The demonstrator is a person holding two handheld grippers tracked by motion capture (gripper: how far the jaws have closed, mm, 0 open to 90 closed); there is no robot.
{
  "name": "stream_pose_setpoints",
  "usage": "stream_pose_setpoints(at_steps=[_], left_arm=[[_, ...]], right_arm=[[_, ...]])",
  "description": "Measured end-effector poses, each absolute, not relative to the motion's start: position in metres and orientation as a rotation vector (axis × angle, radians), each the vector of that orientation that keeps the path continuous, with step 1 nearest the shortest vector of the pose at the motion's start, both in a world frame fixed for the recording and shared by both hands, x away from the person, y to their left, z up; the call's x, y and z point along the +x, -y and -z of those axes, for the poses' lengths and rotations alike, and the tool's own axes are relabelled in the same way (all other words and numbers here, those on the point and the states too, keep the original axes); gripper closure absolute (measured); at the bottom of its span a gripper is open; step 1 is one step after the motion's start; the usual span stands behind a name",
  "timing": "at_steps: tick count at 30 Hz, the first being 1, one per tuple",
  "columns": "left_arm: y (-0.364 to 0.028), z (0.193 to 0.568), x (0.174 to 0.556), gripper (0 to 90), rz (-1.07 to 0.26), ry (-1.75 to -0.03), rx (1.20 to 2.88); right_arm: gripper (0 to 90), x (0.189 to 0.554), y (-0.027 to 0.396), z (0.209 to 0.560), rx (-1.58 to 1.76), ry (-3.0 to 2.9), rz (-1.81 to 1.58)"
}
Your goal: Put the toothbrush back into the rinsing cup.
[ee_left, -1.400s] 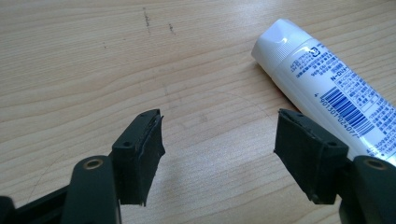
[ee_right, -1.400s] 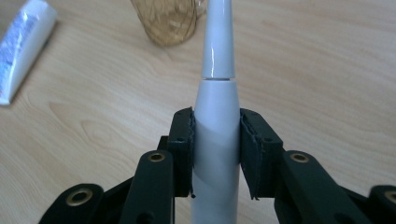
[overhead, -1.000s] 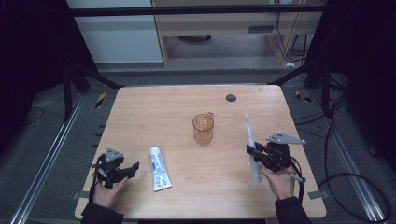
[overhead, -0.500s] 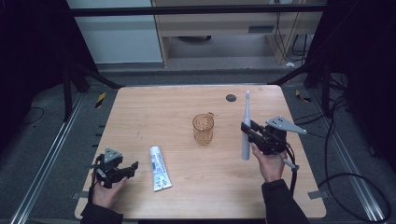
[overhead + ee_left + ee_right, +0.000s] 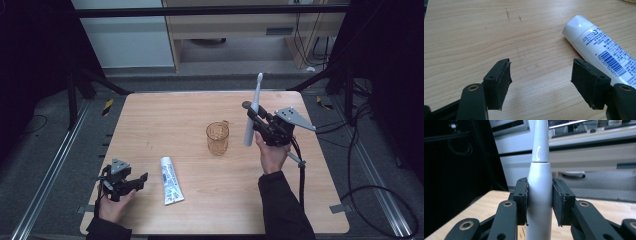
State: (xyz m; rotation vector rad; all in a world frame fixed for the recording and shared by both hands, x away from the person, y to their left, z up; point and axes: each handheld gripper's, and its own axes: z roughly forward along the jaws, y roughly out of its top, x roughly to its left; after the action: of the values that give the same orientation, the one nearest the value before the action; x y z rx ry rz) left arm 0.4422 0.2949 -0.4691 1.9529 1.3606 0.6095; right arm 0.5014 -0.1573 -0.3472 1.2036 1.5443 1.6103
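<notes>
A white electric toothbrush stands nearly upright in the air, head up, right of a clear amber cup at the table's middle. My right gripper is shut on its handle; in the right gripper view the two pads press both sides of the toothbrush. A white toothpaste tube lies flat at the front left. My left gripper rests low beside it, open, with bare wood between its jaws; the tube lies just past the right jaw in the left gripper view.
A small dark round object lies on the wooden table behind the toothbrush. Metal rails run along both sides of the table. Shelving and cables stand beyond the far edge.
My right gripper has lifted the toothbrush off the table and carried it up, away and toward the cup, tipping it upright. The left gripper has stayed still.
</notes>
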Motion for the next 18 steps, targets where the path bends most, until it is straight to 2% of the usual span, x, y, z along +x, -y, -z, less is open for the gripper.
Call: stream_pose_setpoints(at_steps=[18], left_arm=[[-0.295,0.469,0.443,31.2,-0.612,-1.361,1.952]], right_arm=[[67.4,0.535,0.13,0.349,1.169,-1.427,-1.652]])
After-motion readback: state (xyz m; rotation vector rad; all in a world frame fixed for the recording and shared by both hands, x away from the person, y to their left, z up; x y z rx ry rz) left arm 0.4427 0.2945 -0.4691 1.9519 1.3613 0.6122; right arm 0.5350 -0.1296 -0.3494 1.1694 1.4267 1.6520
